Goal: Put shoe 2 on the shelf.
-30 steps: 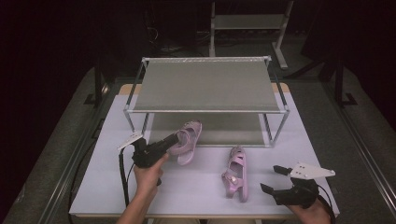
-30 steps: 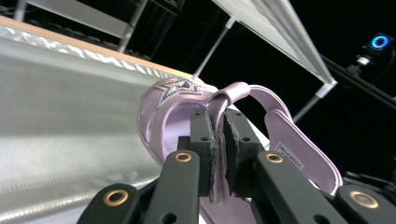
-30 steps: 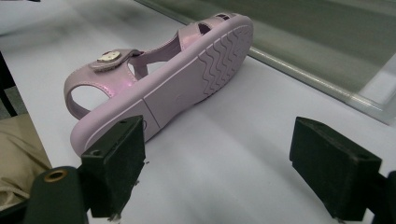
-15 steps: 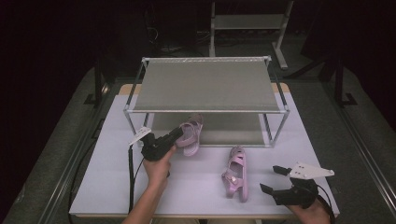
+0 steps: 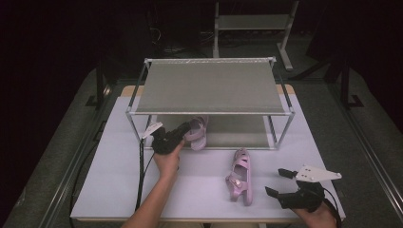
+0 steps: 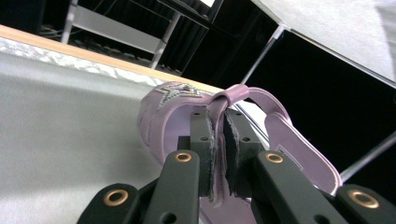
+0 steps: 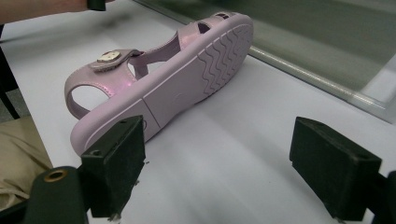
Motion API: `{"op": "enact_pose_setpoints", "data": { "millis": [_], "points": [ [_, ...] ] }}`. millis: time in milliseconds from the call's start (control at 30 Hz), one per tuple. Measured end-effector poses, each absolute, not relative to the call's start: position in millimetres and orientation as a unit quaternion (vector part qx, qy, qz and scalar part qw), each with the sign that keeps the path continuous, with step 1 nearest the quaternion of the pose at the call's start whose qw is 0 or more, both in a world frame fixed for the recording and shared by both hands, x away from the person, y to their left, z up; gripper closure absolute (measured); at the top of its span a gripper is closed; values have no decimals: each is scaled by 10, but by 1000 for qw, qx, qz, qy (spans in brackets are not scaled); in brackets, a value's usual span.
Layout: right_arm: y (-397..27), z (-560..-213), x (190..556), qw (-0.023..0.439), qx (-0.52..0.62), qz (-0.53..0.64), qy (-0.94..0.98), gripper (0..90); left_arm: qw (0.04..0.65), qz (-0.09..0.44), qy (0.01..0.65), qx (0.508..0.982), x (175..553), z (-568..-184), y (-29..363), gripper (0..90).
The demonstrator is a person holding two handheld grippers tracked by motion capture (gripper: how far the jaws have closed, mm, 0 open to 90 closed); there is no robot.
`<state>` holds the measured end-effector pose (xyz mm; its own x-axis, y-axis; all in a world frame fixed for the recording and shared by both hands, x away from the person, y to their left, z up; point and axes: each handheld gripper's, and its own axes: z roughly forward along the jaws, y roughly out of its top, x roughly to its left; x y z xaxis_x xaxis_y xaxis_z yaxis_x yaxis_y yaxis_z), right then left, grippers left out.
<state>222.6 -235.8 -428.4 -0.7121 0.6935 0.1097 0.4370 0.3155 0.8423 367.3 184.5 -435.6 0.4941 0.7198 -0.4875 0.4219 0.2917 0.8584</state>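
Observation:
My left gripper (image 5: 183, 131) is shut on the strap of a pink sandal (image 5: 197, 133), which it holds at the front edge of the rack's lower shelf (image 5: 237, 131). In the left gripper view the strap (image 6: 223, 140) is pinched between the two pads, and the sandal (image 6: 289, 149) hangs over the grey shelf. A second pink sandal (image 5: 239, 175) lies on its side on the white table (image 5: 109, 175). My right gripper (image 5: 277, 183) stands open just right of it, near the front edge. The right gripper view looks between the wide-apart jaws at that sandal's sole (image 7: 187, 84).
A two-tier metal rack (image 5: 209, 85) with a grey top shelf stands at the back of the table. A person's left forearm (image 5: 154, 202) reaches in from the bottom. Another shelf unit (image 5: 252, 23) stands in the dark behind.
My left gripper has carried its sandal forward and to the right, up to the rack's lower shelf. The right gripper and the second sandal have stayed put.

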Motion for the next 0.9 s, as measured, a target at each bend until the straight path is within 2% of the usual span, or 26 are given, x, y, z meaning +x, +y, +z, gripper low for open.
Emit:
{"op": "enact_pose_setpoints", "data": {
  "millis": [533,700,900],
  "points": [
    [-2356,-4288,2232,133,354,470,798,178,621,150,501,583,4000,-4458,1772,832],
    [-2357,-4285,2225,134,352,470,798,178,591,171,488,619,4055,-4443,1771,831],
    [-2347,-4286,2216,132,352,469,799,178,581,166,496,624,4078,-4485,1733,829]
  ]
}}
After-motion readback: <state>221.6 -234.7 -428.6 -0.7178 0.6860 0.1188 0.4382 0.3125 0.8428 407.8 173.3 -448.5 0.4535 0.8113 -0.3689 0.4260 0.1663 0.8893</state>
